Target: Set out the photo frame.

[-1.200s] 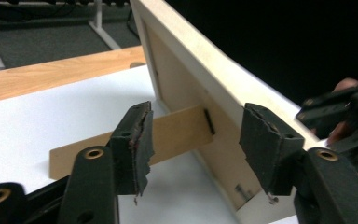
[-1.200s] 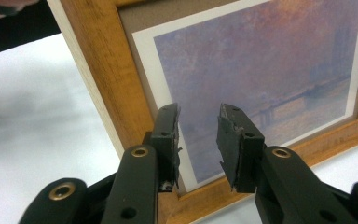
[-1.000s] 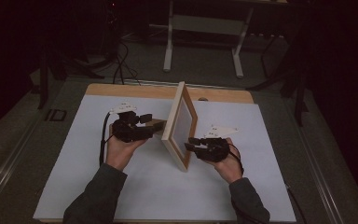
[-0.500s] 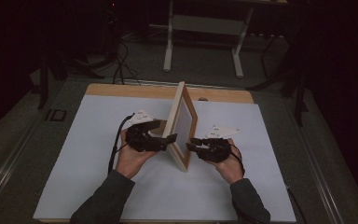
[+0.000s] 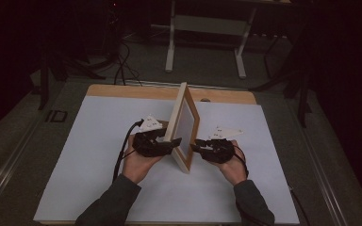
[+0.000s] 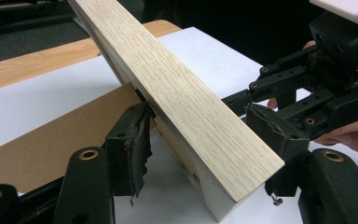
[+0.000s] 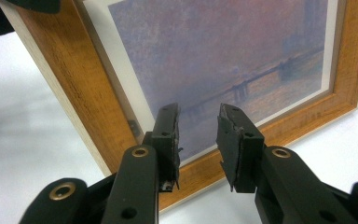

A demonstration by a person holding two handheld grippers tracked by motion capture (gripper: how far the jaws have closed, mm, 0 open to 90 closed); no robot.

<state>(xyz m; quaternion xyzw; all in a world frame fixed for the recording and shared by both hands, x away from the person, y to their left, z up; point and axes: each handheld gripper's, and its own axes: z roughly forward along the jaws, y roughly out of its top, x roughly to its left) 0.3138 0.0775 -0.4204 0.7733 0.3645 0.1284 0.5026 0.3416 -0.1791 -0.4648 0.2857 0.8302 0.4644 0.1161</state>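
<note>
Standing on edge mid-table, the light wooden picture frame (image 5: 185,123) sat between our left gripper (image 6: 200,140) jaws, just closing around its rail; our right gripper (image 7: 198,140), half-open and empty, faced the print. An off-centre pinch risked toppling it.

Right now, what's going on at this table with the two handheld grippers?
A person stands a light wooden picture frame on its edge on the white table cover, tilted, working it from both sides. The left gripper straddles the frame's near end, and its jaws have just been closing around the wood. The right gripper faces the printed side with its jaws parted just in front of the picture, pressing on nothing. A brown backing board shows behind the frame.
</note>
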